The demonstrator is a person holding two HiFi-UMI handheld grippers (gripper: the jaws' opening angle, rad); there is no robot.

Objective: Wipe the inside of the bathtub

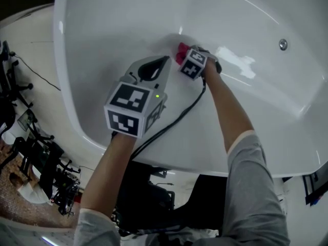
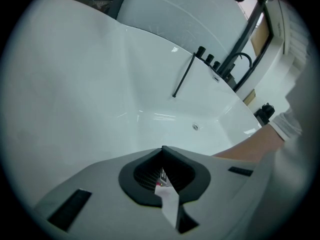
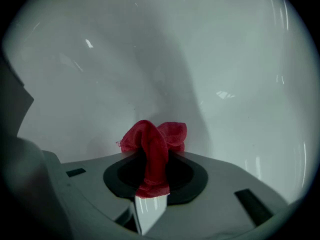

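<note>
1. The left gripper (image 1: 156, 68) hangs over the sloping inner wall of the white bathtub (image 1: 97, 24), well left of the drain (image 1: 283, 44). Its jaws are closed together with nothing between them.
2. The red cloth (image 1: 182, 50) is inside the tub, against the white wall, left of the drain.
3. The right gripper (image 1: 185, 55), between the left gripper and the drain, has its jaws clamped on the cloth, which bunches out past the tips.
4. Black tap fittings (image 2: 207, 59) stand on the rim beyond the drain.

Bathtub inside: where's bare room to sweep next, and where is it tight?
Bare: the tub wall left of the red cloth, and the floor toward the drain. Tight: beside the cloth, where the left gripper hangs.
</note>
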